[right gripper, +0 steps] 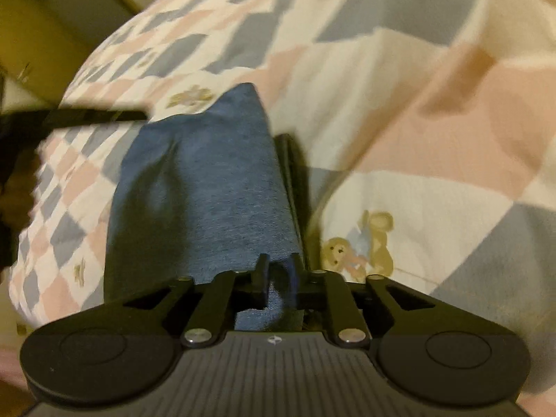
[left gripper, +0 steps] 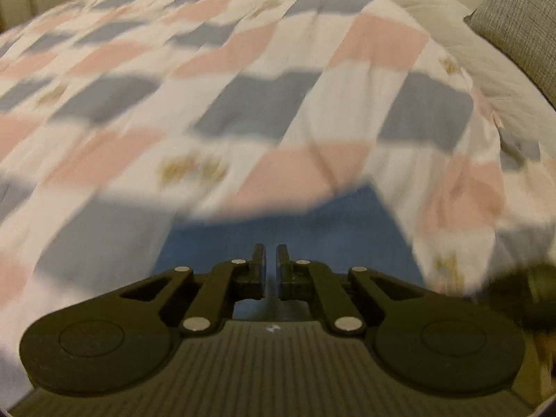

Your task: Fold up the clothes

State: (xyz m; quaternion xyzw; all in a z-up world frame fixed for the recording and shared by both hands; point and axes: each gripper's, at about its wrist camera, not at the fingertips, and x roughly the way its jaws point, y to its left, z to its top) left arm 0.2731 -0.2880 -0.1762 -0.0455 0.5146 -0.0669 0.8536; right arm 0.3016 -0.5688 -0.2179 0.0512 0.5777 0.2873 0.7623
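Black gripper hardware fills the bottom of both wrist views. On the left wrist camera, the left gripper (left gripper: 270, 255) has its two fingers drawn nearly together, with only a thin slit between them; whether any cloth is caught there cannot be told. Just beyond its fingertips lies a patch of blue garment (left gripper: 295, 229), resting on a bedspread (left gripper: 243, 104) checked in pink, grey-blue and white. At the far right of that view sits a grey woven cushion (left gripper: 521, 27). The picture is blurred.

On the right wrist camera, the right gripper (right gripper: 279, 271) is clamped on the blue garment (right gripper: 208, 191), a fold of cloth bunched between its fingers. From there the fabric stretches away, up and to the left, over the same checked bedspread (right gripper: 417, 121). To the right of the gripper, small printed teddy bears (right gripper: 361, 243) decorate the bedspread.
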